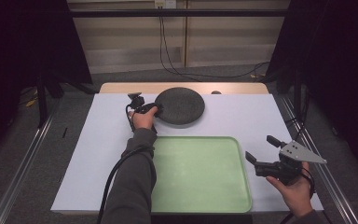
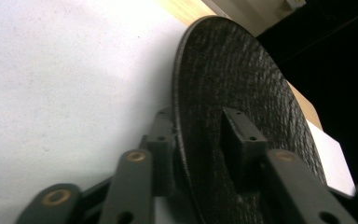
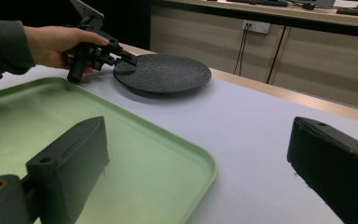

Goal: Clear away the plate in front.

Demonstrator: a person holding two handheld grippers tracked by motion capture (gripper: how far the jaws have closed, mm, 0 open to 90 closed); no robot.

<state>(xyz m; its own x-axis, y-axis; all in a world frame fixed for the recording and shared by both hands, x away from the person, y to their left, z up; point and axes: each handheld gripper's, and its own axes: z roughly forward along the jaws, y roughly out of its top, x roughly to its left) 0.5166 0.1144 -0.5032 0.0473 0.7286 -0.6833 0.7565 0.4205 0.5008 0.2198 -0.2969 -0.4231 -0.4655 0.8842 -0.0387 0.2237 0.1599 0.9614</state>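
At the far middle of the white counter [image 1: 242,116], round dark grey rough-textured plate [image 1: 180,106], left tool [image 1: 154,108] clamped on its near-left rim, beyond pale green plastic tray [image 1: 200,175], right tool [image 1: 261,151] jaws apart, empty.

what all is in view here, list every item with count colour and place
plate: 1, dark grey, textured, far centre of the mat, its left rim between the left gripper's jaws
tray: 1, light green, empty, near centre of the mat
mat: 1, white, covering most of the table
table: 1, light wood, edge showing beyond the mat
cables: several, black, on the floor by the far wall
left gripper: 1, black, closed on the plate's left rim
right gripper: 1, black with grey plate on top, open, above the mat right of the tray
hands: 2, one on each gripper
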